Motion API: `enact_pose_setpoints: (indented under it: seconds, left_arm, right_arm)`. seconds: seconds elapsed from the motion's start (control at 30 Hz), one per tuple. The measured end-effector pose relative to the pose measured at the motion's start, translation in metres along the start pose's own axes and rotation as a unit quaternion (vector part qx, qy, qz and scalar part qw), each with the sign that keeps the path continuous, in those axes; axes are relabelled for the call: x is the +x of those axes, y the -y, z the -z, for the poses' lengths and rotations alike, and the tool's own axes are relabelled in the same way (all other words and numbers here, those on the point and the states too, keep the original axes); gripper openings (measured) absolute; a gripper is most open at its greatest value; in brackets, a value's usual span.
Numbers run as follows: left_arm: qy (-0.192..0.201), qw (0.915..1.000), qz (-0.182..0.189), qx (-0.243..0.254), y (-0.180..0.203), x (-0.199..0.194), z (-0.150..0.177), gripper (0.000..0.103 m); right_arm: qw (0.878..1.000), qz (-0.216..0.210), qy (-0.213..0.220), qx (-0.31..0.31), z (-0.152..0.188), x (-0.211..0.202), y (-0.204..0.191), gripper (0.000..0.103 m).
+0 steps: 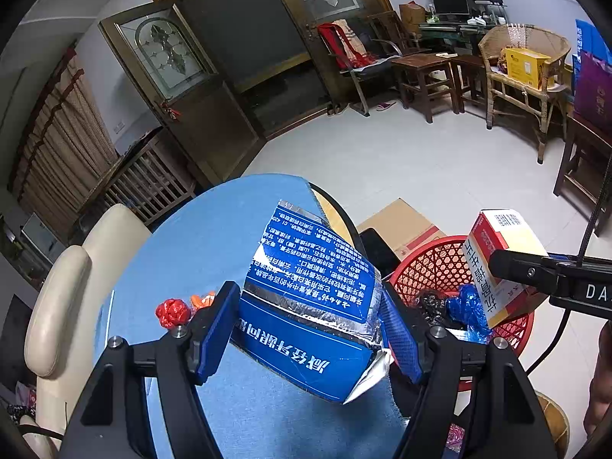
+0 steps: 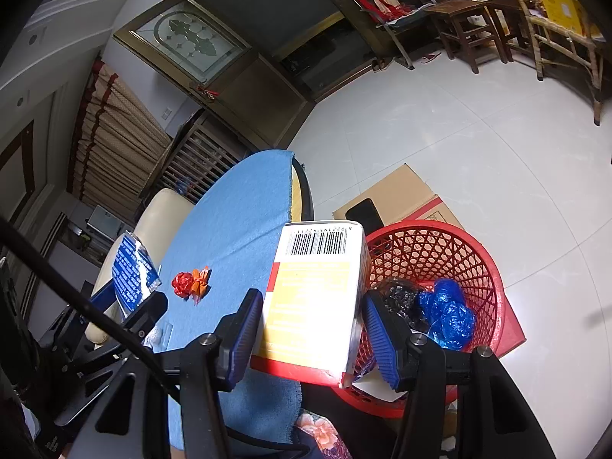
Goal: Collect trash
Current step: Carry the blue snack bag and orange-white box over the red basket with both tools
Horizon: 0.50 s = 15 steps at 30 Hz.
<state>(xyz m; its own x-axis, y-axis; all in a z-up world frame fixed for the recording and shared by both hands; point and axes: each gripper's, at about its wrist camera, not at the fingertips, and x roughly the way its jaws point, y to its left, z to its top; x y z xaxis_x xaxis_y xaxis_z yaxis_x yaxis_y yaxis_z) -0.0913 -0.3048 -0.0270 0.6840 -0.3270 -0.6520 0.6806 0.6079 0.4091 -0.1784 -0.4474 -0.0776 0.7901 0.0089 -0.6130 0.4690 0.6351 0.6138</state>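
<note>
Partly, the view is being blocked: in the left wrist view the blue carton (image 1: 306, 306) is covering much of the round table (image 1: 183, 252), and the Chinese print on it is reading upside down, too small to make out. Its silvery foil edges are showing torn and crumpled at the open end. The left gripper (image 1: 310, 329) is pinching this carton between ribbed blue pads, jaws set about a carton's width apart and pressing both sides. In the right wrist view the right gripper (image 2: 306, 329) is clamping a white, yellow and red cardboard box (image 2: 313, 298) the same way, barcode at its 12 o'clock end; glare is washing out its lettering. That box is hanging over the table's edge, with the red plastic lattice basket (image 2: 474, 252) at its 3 o'clock. Inside the basket a crumpled blue bag (image 2: 447, 313) and a black bag (image 2: 401, 298) are lying, partly hidden behind the right finger. On the blue cloth, at the box's 9 o'clock, a red wrapper (image 2: 181, 284) and an orange wrapper (image 2: 199, 281) are sitting scrunched, touching. A flattened brown cardboard sheet (image 2: 394, 195) is lying under the basket, mostly covered.
</note>
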Motion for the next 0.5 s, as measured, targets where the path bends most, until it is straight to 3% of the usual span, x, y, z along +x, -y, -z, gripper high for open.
enact_pose_setpoints:
  seconds: [0.5]
  left_arm:
    - [-0.002, 1.0000, 0.006, 0.004, 0.0001, 0.0054, 0.0005, 0.074]
  right_arm:
    - [1.000, 0.005, -0.003, 0.010, 0.0004, 0.0034, 0.0054, 0.057]
